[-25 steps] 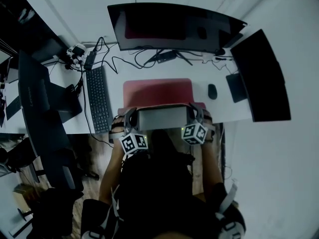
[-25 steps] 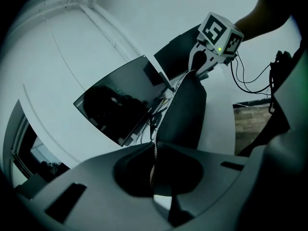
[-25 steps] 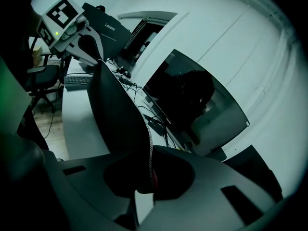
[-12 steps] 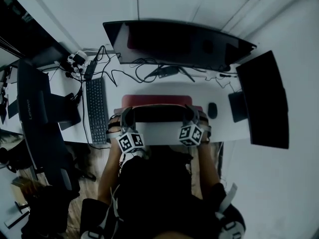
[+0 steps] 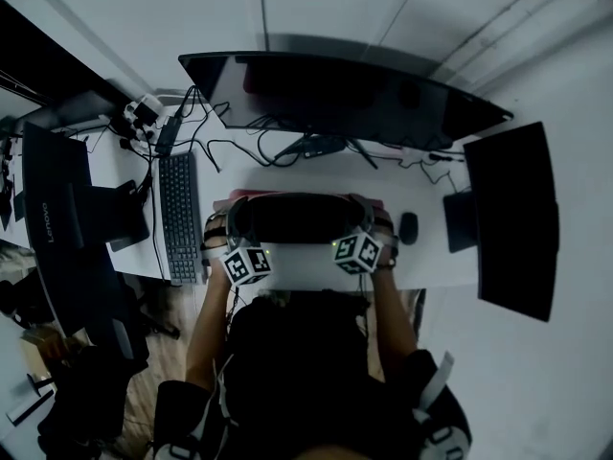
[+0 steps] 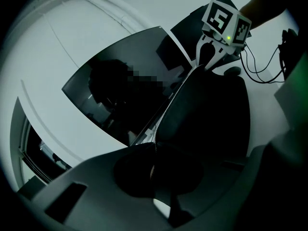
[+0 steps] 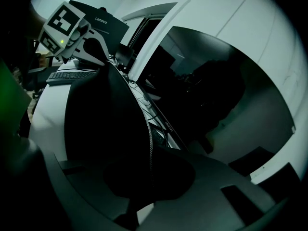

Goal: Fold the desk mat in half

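The desk mat [image 5: 297,217] is held up off the white desk [image 5: 436,264] by its near corners, bowed over toward the monitor. Its dark underside faces me, and only a thin red strip [image 5: 287,195] of the top face shows behind it. My left gripper [image 5: 236,234] is shut on the mat's left corner, and my right gripper [image 5: 370,224] is shut on the right corner. In the left gripper view the mat's stitched edge [image 6: 161,124] runs into the shut jaws [image 6: 155,153]. In the right gripper view the mat [image 7: 106,119] does the same [image 7: 150,162].
A wide curved monitor [image 5: 335,94] stands just behind the mat, with cables [image 5: 239,132] at its foot. A keyboard [image 5: 177,214] lies to the left, a mouse [image 5: 408,227] to the right. A second monitor [image 5: 512,218] stands at the right and a dark screen [image 5: 57,218] at the left.
Both grippers have carried the mat's near edge up and away from me toward the monitor. Much less of the red top face shows, and the dark underside has come into view.
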The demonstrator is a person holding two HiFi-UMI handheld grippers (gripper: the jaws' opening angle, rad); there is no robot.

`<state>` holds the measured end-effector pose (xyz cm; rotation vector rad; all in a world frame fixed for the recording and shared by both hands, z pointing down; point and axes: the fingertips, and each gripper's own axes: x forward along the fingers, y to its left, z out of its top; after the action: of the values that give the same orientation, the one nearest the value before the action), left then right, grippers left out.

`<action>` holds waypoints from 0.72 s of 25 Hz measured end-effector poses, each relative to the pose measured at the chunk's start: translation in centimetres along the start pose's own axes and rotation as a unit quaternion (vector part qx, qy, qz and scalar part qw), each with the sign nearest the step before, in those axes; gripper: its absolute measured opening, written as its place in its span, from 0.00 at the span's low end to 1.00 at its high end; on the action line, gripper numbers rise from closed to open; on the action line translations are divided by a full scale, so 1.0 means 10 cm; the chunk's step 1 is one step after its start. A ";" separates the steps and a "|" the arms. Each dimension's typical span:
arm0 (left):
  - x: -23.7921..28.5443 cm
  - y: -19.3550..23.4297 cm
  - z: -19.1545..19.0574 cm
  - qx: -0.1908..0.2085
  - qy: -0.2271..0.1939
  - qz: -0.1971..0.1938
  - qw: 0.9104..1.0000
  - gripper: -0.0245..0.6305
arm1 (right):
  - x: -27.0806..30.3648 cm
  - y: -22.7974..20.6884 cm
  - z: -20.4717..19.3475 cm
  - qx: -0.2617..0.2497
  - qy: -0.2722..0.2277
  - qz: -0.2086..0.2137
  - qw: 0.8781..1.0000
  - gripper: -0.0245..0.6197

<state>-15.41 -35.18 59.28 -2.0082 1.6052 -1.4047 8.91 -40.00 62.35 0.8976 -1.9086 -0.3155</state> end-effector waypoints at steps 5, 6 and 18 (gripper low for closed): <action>0.37 -0.09 -0.12 0.008 0.018 -0.010 1.000 0.07 | 0.34 0.01 -0.03 -0.007 0.012 0.023 1.000 0.08; 0.44 -0.11 -0.15 0.009 0.022 -0.013 1.000 0.07 | 0.41 0.02 -0.04 -0.009 0.014 0.026 1.000 0.08; 1.09 -0.45 -0.46 0.038 0.073 -0.055 0.995 0.07 | 1.09 0.21 -0.28 -0.020 0.050 0.074 0.996 0.08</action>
<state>-16.60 -40.93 70.49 -2.0192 1.4911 -1.6630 7.53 -45.73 72.14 0.7287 -1.8578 -0.2156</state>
